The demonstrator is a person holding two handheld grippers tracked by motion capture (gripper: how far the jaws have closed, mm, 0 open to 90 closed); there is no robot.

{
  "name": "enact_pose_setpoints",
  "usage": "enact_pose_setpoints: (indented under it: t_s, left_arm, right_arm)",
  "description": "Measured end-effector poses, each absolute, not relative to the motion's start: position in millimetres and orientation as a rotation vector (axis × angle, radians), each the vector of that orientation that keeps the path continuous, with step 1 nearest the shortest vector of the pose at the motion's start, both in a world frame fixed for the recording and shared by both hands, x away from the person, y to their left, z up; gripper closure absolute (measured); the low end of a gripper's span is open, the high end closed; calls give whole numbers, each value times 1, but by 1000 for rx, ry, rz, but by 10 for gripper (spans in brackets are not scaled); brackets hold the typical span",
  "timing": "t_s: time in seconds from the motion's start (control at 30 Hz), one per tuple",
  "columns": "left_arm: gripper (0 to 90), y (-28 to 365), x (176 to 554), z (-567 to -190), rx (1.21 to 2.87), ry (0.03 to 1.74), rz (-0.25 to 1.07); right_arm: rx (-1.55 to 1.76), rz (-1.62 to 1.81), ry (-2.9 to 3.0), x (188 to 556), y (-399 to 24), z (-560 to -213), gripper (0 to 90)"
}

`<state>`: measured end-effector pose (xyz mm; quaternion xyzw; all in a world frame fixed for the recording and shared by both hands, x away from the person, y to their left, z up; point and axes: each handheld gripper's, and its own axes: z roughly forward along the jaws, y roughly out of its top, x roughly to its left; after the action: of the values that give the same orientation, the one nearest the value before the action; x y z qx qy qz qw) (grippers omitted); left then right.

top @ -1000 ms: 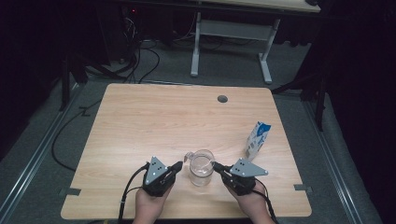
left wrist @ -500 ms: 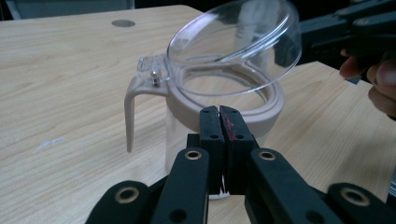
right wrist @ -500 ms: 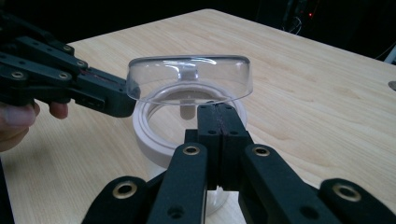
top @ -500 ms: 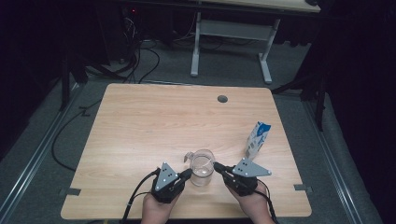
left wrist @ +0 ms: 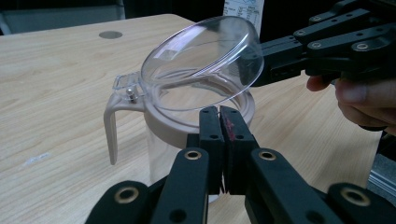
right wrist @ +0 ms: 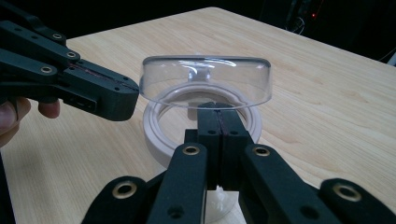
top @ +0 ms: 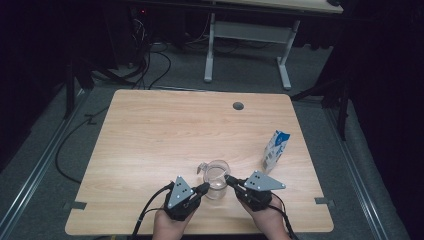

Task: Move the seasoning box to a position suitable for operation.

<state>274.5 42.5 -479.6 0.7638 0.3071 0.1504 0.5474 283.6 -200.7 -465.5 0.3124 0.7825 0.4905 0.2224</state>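
- My left tool (left wrist: 219,116), pressed together, braces the jug (top: 216,180) at its rim near the worktop's (top: 150,130) front edge.
- My right tool (right wrist: 217,114), pressed together, props the hinged lid (left wrist: 201,60) open for access.

Left hand-held gripper (top: 206,187) shifted from beside the clear jug (top: 217,179), at the near left, to its near rim, tips now touching the pale collar; grey plate on top turned, apex now pointing away across the tabletop (top: 165,130). Left hand (top: 171,225) drawn slightly toward the right beneath it. Hinged clear lid (left wrist: 201,58) tilted up above the jug's mouth.
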Motion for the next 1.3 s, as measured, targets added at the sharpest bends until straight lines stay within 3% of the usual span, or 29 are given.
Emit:
enact_pose_setpoints:
  t_s: [1.3]
  left_arm:
    - [887,54,288,-467,1697,767,408]
  right_arm:
    - [862,1374,2178,283,-199,-473,900]
